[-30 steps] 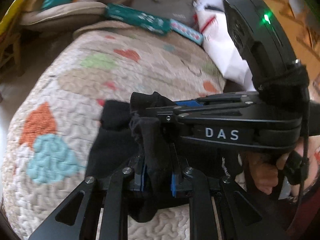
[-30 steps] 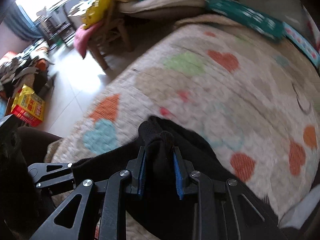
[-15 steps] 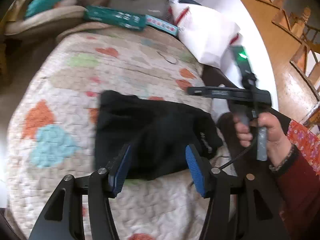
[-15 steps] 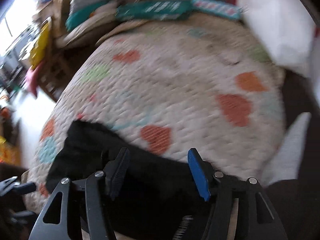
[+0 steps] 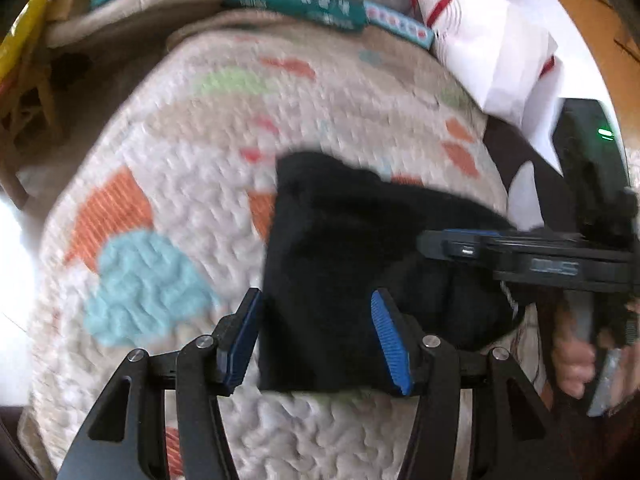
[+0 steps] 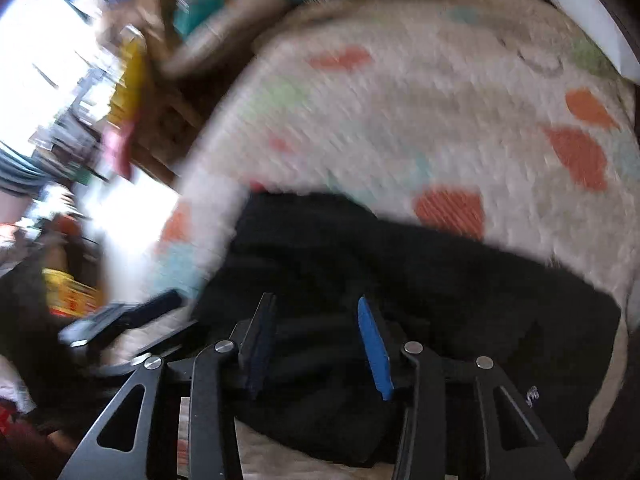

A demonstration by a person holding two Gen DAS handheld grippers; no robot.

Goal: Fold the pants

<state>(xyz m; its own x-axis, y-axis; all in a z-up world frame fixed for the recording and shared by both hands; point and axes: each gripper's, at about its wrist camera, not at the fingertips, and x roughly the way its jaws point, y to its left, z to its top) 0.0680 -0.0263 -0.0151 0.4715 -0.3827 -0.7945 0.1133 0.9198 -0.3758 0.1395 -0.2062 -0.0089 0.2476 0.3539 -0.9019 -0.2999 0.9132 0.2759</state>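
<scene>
Over the quilt (image 5: 168, 168), both tongs (image 5: 316, 340) (image 6: 316, 344) parted, right narrowing, above black pants (image 5: 344, 240), gripping nothing

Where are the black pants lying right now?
The black fabric pants lie bunched on the quilted cream bedspread with coloured patches, near its front edge in both wrist views, just beyond each open hand-held gripper.

The pants (image 5: 360, 240) lie on the quilt (image 5: 180, 184), toward its near edge. Both grippers hang above them – the left gripper (image 5: 316, 340) over their left end, the right gripper (image 6: 316, 344) to its right. Behind the quilt lie 2 boxes (image 5: 304, 4), end to end.
</scene>
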